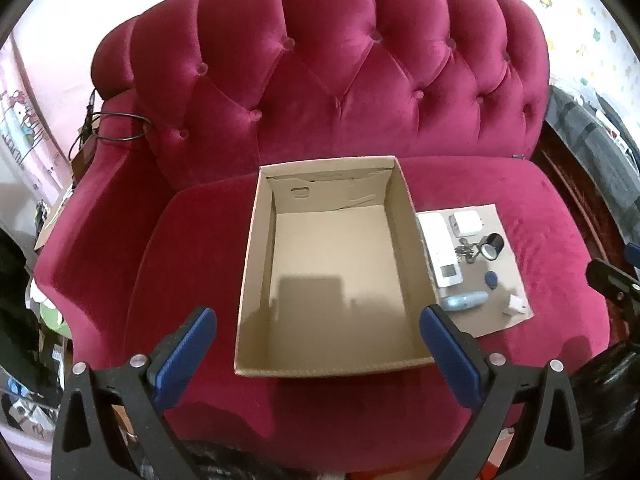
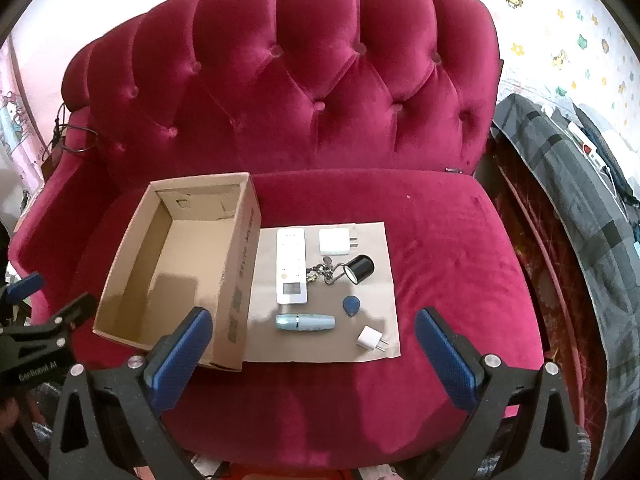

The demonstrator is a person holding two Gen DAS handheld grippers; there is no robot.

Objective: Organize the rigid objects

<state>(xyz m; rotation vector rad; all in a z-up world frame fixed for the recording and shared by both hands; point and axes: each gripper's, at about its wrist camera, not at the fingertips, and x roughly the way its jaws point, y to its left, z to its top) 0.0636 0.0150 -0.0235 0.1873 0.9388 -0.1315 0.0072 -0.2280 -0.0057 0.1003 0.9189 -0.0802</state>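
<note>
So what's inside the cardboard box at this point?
Nothing shows inside the cardboard box: only its bare floor, a shadow, and a small cutout in the far wall. The near wall hides the strip of floor just behind it, so that sliver cannot be checked.

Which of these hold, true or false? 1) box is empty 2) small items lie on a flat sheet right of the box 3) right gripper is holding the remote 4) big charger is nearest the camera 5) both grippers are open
1) The cardboard box is empty. True.
2) The small items lie on the flat sheet right of the box. True.
3) The right gripper holds the white remote. False: its fingers are spread with nothing between them; the remote lies on the sheet.
4) The large white charger is nearest the camera. False: it lies at the far edge; the small white plug is nearest.
5) The left gripper and the right gripper are open. True.
</note>
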